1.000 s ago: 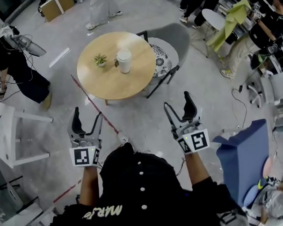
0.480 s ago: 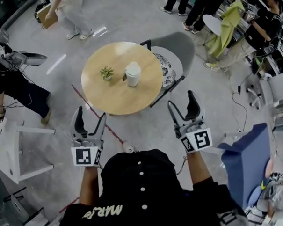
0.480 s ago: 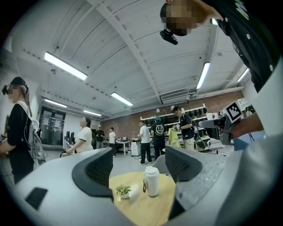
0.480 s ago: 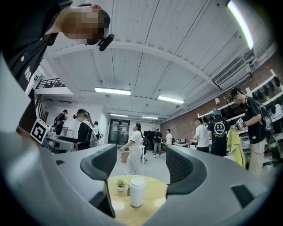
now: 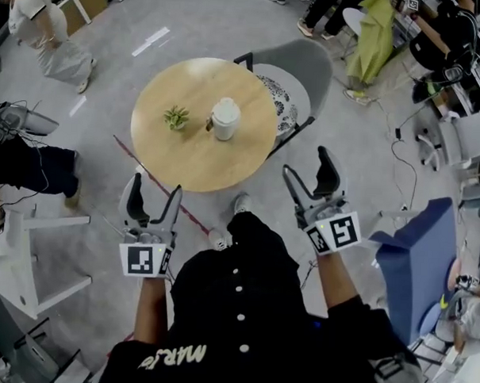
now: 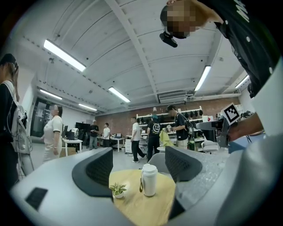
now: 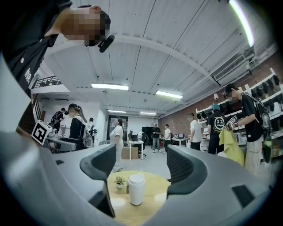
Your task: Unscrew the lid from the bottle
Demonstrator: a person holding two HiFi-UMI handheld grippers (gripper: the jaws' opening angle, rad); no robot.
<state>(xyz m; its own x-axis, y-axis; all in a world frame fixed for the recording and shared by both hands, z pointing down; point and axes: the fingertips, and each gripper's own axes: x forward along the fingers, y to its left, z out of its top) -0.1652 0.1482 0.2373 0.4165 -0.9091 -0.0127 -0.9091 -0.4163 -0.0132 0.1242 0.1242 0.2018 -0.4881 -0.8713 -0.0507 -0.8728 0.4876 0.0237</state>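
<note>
We note left tool (image 5: 154, 188) and right tool (image 5: 307, 166) both wide, empty. White bottle (image 5: 225, 119) upper centre on round bench (image 5: 186, 157); we cannot read any lettering on it.

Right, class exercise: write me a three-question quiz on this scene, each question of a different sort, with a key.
1. True or false: the left tongs are shut on the white bottle.
2. What stands beside the bottle on the round table? A) potted plant; B) laptop; C) bowl.
3. Fill in: the lid is still ___ the bottle.
Key: 1 false, they stand open and empty, short of the table; 2 A; 3 on.
</note>
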